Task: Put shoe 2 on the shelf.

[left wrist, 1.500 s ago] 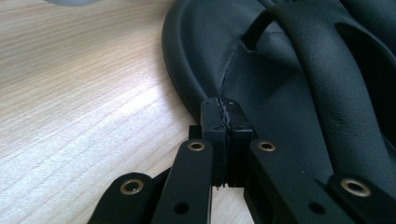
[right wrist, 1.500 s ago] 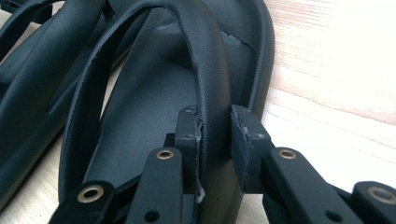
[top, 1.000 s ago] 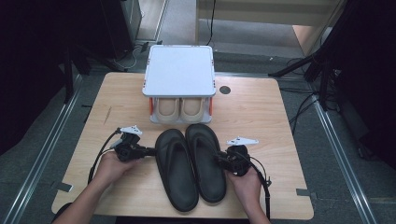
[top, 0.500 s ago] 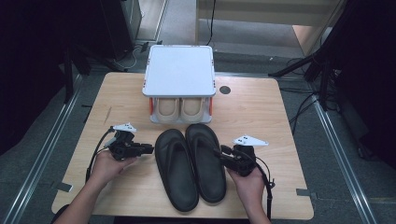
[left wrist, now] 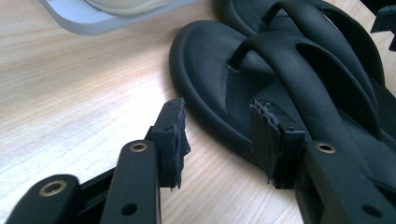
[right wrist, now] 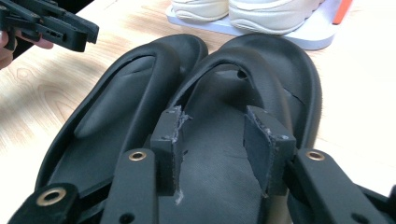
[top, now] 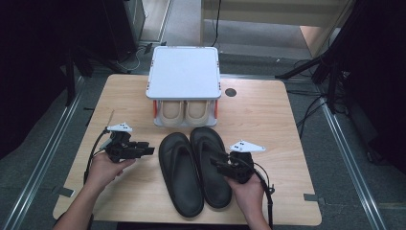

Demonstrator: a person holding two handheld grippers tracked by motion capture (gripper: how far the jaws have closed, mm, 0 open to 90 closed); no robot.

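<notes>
Two black flip-flop sandals lie side by side on the wooden table, the left sandal (top: 181, 175) (left wrist: 210, 70) (right wrist: 116, 116) and the right sandal (top: 210, 143) (right wrist: 280, 70). My left gripper (top: 148, 150) (left wrist: 219, 140) is open at the left sandal's outer edge, low over the table. One of its pads (left wrist: 271, 140) hangs over that sandal's rim. My right gripper (top: 216, 166) (right wrist: 212, 144) stands open above the right sandal's footbed, behind the strap, with nothing between its pads. The left gripper (right wrist: 70, 30) also appears far off in the right gripper view.
A white lidded rack (top: 184, 72) stands at the back middle of the table, with a pair of beige shoes (top: 184, 112) (right wrist: 261, 11) on its lower shelf. A black round hole (top: 231, 92) sits to its right. Bare wood lies on both sides of the sandals.
The left gripper has drawn slightly to the left. The right gripper went a little right, then came back left over the right sandal. The sandals have not moved.
</notes>
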